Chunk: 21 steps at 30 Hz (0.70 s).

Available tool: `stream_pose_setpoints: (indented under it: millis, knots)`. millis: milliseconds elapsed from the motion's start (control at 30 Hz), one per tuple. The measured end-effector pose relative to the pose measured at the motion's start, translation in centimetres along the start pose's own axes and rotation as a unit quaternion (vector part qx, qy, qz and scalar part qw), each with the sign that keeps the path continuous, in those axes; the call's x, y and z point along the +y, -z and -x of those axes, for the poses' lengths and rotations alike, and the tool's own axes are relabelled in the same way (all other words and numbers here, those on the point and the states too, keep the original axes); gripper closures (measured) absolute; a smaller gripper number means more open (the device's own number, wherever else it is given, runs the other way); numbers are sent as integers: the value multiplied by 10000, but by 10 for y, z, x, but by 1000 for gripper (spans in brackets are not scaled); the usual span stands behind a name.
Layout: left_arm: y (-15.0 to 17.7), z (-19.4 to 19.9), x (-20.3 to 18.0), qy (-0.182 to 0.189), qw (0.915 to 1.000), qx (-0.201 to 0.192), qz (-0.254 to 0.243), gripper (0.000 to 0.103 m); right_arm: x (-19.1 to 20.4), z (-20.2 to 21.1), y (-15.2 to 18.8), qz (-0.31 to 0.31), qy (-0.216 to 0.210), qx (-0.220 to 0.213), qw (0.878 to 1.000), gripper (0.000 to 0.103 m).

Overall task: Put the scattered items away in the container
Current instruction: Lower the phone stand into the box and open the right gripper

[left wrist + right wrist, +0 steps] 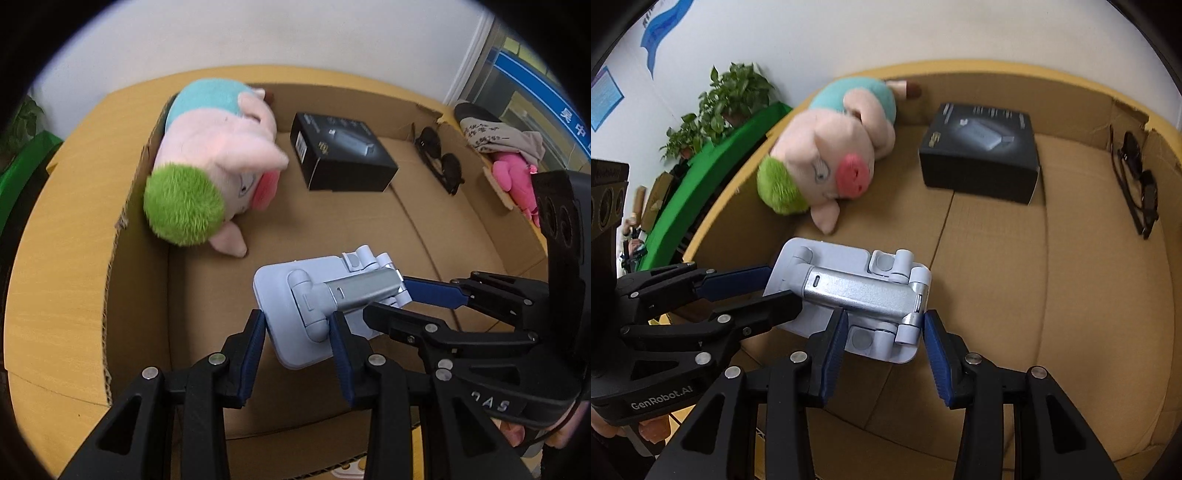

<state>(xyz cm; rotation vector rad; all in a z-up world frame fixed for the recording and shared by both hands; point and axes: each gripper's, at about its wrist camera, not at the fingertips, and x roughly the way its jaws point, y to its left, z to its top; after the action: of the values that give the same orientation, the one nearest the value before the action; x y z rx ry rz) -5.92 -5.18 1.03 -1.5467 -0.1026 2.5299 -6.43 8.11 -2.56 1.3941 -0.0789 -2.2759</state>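
A pale grey-blue folding phone stand (284, 291) (857, 288) hangs tilted just above the floor of an open cardboard box (136, 288) (1034, 295). Both grippers hold it. My left gripper (297, 350) (783, 288) is shut on the flat base plate at one end. My right gripper (884, 343) (388, 299) is shut on the hinged end by the silver arm. Inside the box lie a pink plush pig with green hair (218, 155) (831, 147), a black product carton (340, 155) (982, 155) and dark sunglasses (439, 158) (1137, 184).
The box rests on a light wooden table (55, 258). Beyond its right wall lie a pink soft toy (517, 181) and a grey cloth (498, 136). Bare box floor (997, 258) shows in front of the carton. A potted plant (731, 96) stands by the white wall.
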Motion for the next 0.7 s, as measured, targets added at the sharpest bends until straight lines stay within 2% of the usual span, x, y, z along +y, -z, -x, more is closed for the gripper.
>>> stream_pose_setpoints:
  millis: [133,200,233,267,333,367,400,467,533,633,700]
  knots:
    - [6,-10,11,174,9995,122,245,72,1,-2,7,-59,79,3,10000,55]
    - [9,-6,13,151,9994,-26,326,69,1,5,8,-10,189,-199,9996,40]
    - [11,-1,13,86,9992,-159,352,69,3,13,11,90,379,-391,9985,24]
    - [12,5,13,35,9988,-307,385,68,4,22,14,173,551,-597,9965,12]
    - [15,22,11,-40,9965,-714,440,58,3,44,22,267,759,-1128,9904,4]
    - [18,31,8,-78,9944,-964,424,45,1,58,28,300,827,-1408,9861,0]
    - [22,41,4,-121,9915,-1240,380,32,-1,69,34,330,927,-1644,9815,0]
    - [31,56,-9,-226,9840,-1747,266,21,-9,84,50,374,1166,-1996,9722,0]
    - [38,57,-25,-348,9793,-1994,43,21,-19,89,64,330,1376,-2172,9658,0]
    - [39,36,-42,-693,9809,-1811,-186,21,-42,82,75,74,1522,-2203,9635,0]
    - [41,24,-45,-753,9805,-1809,-153,21,-46,81,83,231,1534,-2447,9571,0]
